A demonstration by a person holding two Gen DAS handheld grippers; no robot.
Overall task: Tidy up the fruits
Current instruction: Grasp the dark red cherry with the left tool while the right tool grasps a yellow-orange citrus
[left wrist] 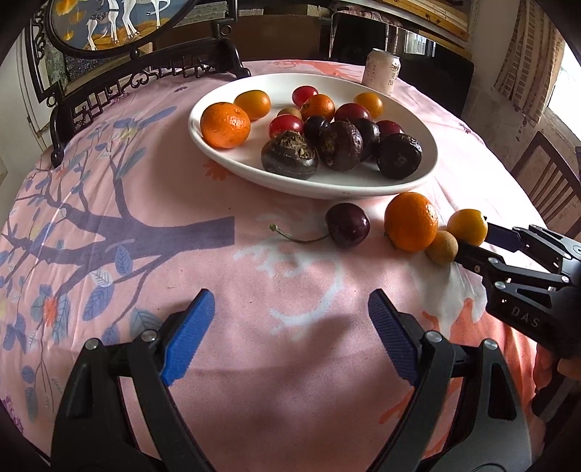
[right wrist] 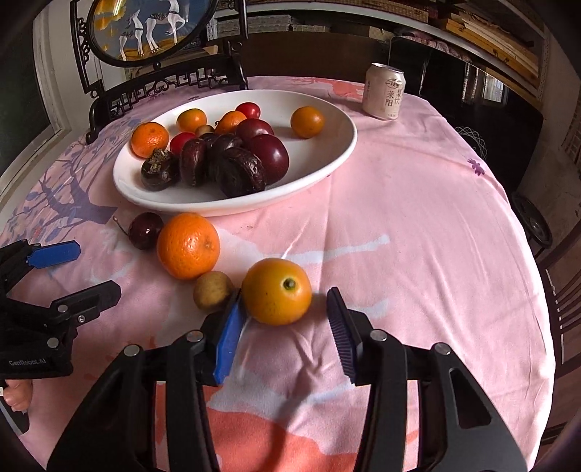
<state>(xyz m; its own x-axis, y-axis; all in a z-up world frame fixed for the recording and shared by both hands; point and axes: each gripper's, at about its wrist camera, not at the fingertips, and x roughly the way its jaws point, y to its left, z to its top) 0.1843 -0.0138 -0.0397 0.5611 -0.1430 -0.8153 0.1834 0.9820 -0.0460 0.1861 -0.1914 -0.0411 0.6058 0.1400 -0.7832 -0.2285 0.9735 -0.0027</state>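
A white oval plate [left wrist: 232, 159] [right wrist: 326, 163] holds several oranges, red tomatoes and dark passion fruits. On the cloth in front of it lie a dark cherry [left wrist: 348, 225] [right wrist: 145, 230], a big orange [left wrist: 411, 221] [right wrist: 188, 245], a small brown longan [left wrist: 441, 247] [right wrist: 212, 290] and a small yellow-orange fruit [left wrist: 467, 226] [right wrist: 276, 290]. My right gripper [right wrist: 287, 308] [left wrist: 483, 237] is open with its jaws on either side of the yellow-orange fruit. My left gripper [left wrist: 290, 301] [right wrist: 90, 272] is open and empty, short of the cherry.
A white drink can [left wrist: 382, 71] [right wrist: 384, 90] stands behind the plate at the far right. A dark carved stand with a round painting [left wrist: 109, 25] [right wrist: 152, 29] is at the back left. A wooden chair [left wrist: 544, 174] stands past the table's right edge.
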